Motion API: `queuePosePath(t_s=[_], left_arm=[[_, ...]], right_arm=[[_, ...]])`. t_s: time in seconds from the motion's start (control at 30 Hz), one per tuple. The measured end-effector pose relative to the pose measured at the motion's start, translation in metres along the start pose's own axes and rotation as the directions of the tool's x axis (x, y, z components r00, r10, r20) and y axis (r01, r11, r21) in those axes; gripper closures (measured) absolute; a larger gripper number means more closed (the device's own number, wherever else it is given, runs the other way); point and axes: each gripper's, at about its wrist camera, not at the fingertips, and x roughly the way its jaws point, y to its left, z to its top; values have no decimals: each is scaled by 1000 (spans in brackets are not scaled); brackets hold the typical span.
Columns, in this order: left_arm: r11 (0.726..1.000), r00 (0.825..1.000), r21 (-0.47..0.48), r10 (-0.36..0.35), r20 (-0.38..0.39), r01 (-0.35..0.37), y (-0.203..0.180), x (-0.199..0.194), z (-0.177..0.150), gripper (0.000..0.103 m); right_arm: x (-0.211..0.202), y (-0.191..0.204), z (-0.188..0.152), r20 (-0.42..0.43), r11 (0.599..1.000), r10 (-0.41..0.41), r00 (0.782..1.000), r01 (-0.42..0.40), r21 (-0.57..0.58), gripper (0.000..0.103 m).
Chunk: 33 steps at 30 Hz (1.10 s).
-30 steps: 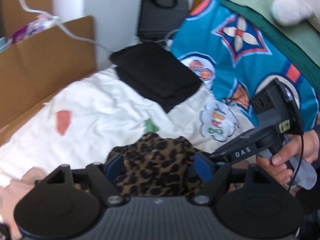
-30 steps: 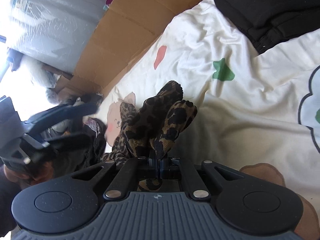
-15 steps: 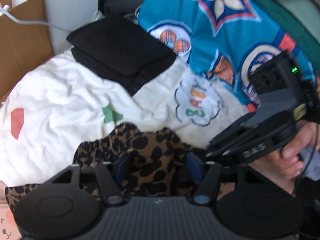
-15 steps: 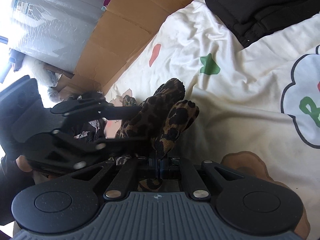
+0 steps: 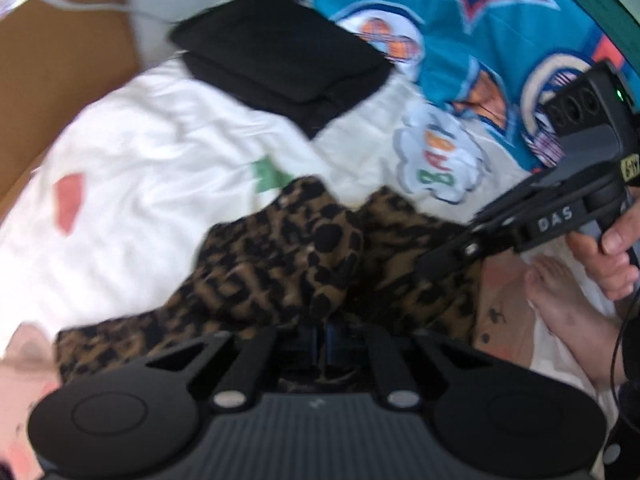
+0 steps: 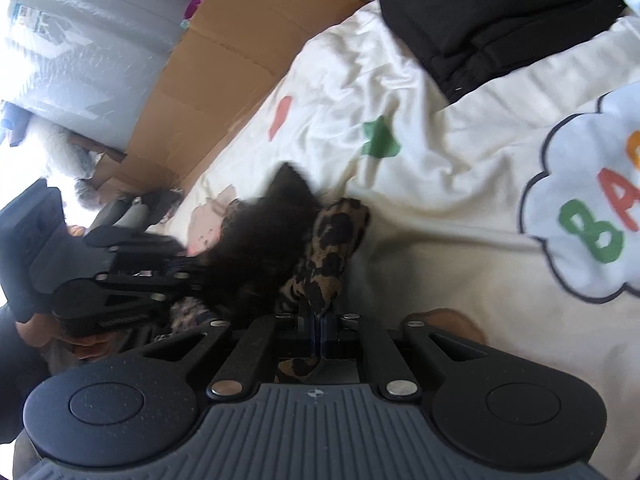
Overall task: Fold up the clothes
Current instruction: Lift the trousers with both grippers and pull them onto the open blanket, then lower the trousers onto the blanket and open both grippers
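Both tongs are pinched tight on the same garment: the left gripper (image 5: pixel 318 340) has its blue pads drawn together with leopard-print cloth (image 5: pixel 288 264) bunched between them, and the right gripper (image 6: pixel 318 334) has its jaws closed to a bare slit on a fold of the same cloth (image 6: pixel 332 248), a tail of it showing below the pads; seen from the left wrist, the right gripper (image 5: pixel 448 260) reaches in from the side and bites the garment's far edge, held by a hand (image 5: pixel 612 256); two grips well apart on one piece look meant to lift and spread it, so that an edge can be found and laid straight before any fold is made. The garment lies crumpled on a cream bedsheet (image 5: pixel 132 168) printed with coloured shapes, partly raised by the grips, the rest trailing on the sheet; folding is barely begun, judging by the heap it still makes. Beyond it sits a stack of folded black clothes (image 5: pixel 280 56), probably the finished pile, well apart from the leopard piece; a turquoise patterned blanket (image 5: pixel 492 40) crowds the sheet's far side, and a cardboard panel (image 6: pixel 224 64) walls the other; a bare foot (image 5: pixel 568 312) rests on the sheet just beside the garment, narrowing the free patch for laying it flat.
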Motion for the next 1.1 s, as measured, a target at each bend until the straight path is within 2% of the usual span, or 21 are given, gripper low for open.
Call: queuePosePath(t_s=[0.17, 0.4, 0.8, 0.97, 1.1], left_arm=[[988, 994, -105, 112, 7, -110, 41, -31, -23, 99], [943, 978, -270, 206, 22, -193, 84, -63, -65, 99], [881, 958, -442, 253, 136, -170, 85, -100, -109, 100], [853, 941, -494, 288, 179, -167, 74, -132, -125, 100], [838, 928, -522, 308, 210, -160, 59, -176, -133, 100]], right_arm=[[-3, -9, 9, 15, 998, -56, 998, 56, -3, 103], [-5, -10, 27, 38, 987, -145, 989, 147, -63, 103], [-3, 9, 88, 98, 942, -251, 963, 266, -206, 103], [3, 40, 107, 129, 921, -231, 964, 259, -292, 103], [-8, 66, 111, 154, 917, -181, 971, 223, -330, 103]])
